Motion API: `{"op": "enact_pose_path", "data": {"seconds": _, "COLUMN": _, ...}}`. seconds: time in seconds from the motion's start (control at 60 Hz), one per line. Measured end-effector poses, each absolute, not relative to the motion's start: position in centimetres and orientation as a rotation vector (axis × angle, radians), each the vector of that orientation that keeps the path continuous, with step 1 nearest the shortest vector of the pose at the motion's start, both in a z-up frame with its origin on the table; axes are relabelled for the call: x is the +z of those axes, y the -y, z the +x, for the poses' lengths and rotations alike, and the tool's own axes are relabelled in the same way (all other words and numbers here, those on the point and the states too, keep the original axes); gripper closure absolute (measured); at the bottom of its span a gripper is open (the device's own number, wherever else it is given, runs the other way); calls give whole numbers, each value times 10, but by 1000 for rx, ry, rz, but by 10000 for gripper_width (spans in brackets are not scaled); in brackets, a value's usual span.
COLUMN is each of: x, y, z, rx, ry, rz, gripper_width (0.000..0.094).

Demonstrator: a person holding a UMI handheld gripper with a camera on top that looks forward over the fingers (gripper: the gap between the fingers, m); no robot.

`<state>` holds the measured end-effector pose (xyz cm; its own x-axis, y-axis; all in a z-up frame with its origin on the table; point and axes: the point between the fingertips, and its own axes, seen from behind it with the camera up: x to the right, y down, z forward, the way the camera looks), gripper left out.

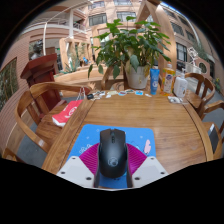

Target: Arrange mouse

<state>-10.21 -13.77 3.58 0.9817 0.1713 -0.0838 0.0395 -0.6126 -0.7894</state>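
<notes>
mouse [113, 150] sits between fingers [78, 170], over blue mat [90, 138] on wooden surface [170, 125] | fingers look closed on mouse sides, pads hugging it | step: place it | advice: lower level, centre on mat, release once it rests flat

Single cam, rides on the tongs [113, 178], looks forward along both fingers and slightly down over the wooden counter [170, 120]. Near field very close at the fingertips; far field reaches the potted plant [133, 50] at the counter's far edge and buildings beyond. Wide-angle.
</notes>
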Motion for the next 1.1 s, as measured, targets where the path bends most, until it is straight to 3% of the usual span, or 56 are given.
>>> {"op": "enact_pose_path", "data": {"seconds": 0.133, "x": 0, "y": 140, "z": -106, "rx": 147, "ry": 150, "rz": -2276, "gripper_width": 548}}
{"op": "enact_pose_path", "data": {"seconds": 0.283, "x": -8, "y": 141, "z": -102, "rx": 134, "ry": 132, "rz": -2286, "gripper_width": 402}}
{"op": "enact_pose_path", "data": {"seconds": 0.417, "x": 22, "y": 152, "z": -93, "rx": 89, "ry": 107, "rz": -2240, "gripper_width": 65}}
{"op": "enact_pose_path", "data": {"seconds": 0.717, "x": 98, "y": 225, "z": -73, "rx": -5, "ry": 63, "rz": -2161, "gripper_width": 81}}
{"op": "enact_pose_path", "data": {"seconds": 1.1, "x": 126, "y": 300, "z": -76, "rx": -15, "ry": 103, "rz": -2131, "gripper_width": 77}}
